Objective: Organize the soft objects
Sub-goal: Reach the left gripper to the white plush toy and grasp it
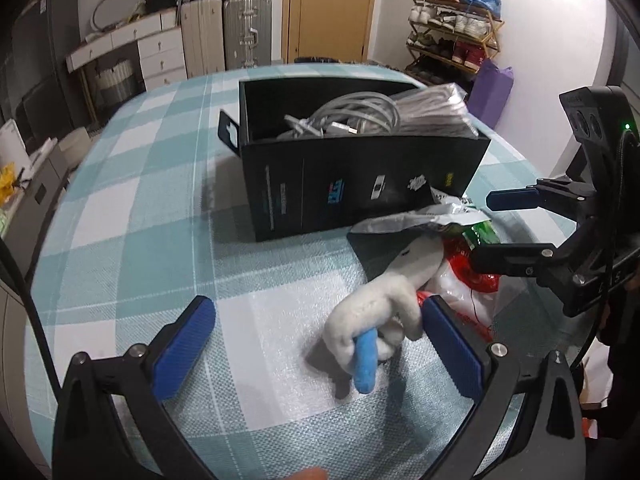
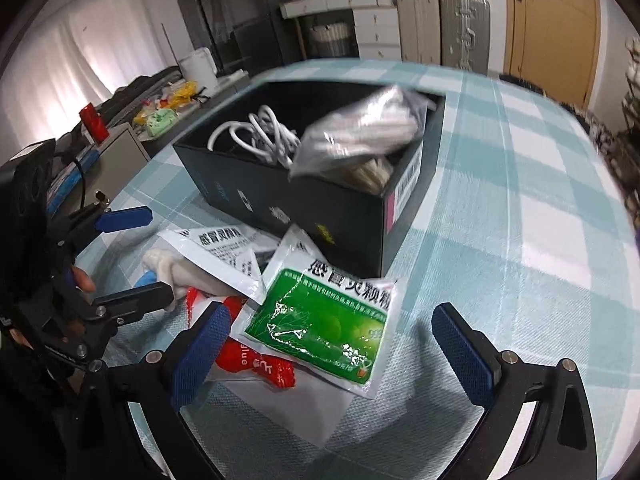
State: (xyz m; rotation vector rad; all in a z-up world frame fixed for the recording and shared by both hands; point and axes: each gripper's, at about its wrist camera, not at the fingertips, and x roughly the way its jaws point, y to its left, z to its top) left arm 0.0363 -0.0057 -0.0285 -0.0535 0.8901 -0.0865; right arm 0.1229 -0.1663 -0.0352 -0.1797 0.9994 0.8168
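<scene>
A white plush toy point(image 1: 384, 300) with a blue limb point(image 1: 366, 364) lies on the checked tablecloth point(image 1: 140, 200), between the fingers of my open left gripper point(image 1: 316, 344). It also shows in the right wrist view point(image 2: 180, 272), partly under packets. A green and white medicine packet point(image 2: 324, 316) lies between the fingers of my open right gripper point(image 2: 332, 352), on a red and white packet point(image 2: 256, 360). A black box point(image 1: 352, 184) stands behind, holding a white cable point(image 1: 352, 116) and a clear bag point(image 2: 360, 128). The right gripper point(image 1: 496, 228) is open in the left wrist view.
A second white packet point(image 2: 216, 256) lies by the box point(image 2: 304, 204). Suitcases point(image 1: 224, 36), drawers point(image 1: 156, 48), a door point(image 1: 328, 8) and a shoe rack point(image 1: 452, 32) stand beyond the table. A purple bag point(image 1: 490, 92) is at the far right.
</scene>
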